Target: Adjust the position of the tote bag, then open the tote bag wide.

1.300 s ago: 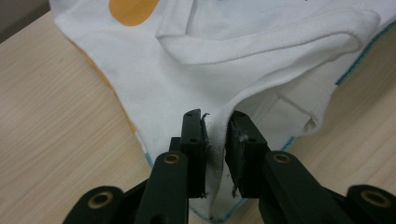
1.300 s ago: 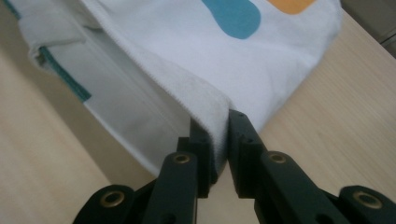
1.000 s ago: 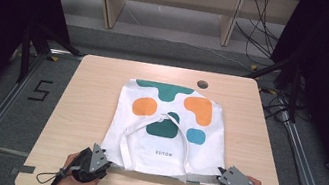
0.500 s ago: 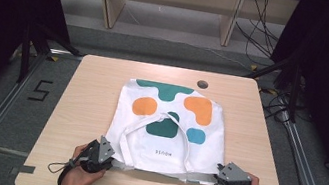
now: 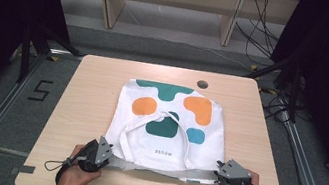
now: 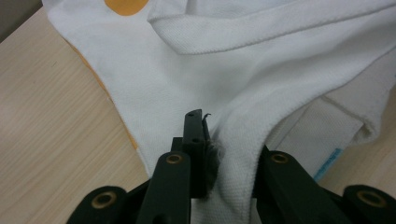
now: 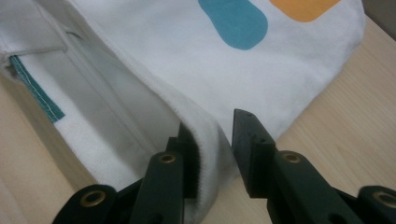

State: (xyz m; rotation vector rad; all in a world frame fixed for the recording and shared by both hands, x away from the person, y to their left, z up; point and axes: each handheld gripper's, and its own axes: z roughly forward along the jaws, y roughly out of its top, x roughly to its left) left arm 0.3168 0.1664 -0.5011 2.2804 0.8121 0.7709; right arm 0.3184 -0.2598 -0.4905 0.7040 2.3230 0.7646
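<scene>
White tote bag (image 5: 167,123) flat at tabletop (image 5: 83,109) centre, open mouth toward near edge; left hand-held gripper (image 5: 102,153) jaws just closing, now clamped on bag's near-left corner; right hand-held gripper (image 5: 226,173) straddles near-right corner hem, one jaw off cloth, not pinching; fabric soft, light, floppy, likely sags; best gripped at thick hem corners.

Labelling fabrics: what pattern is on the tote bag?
White tote bag with green, orange and blue blobs; high view.
</scene>
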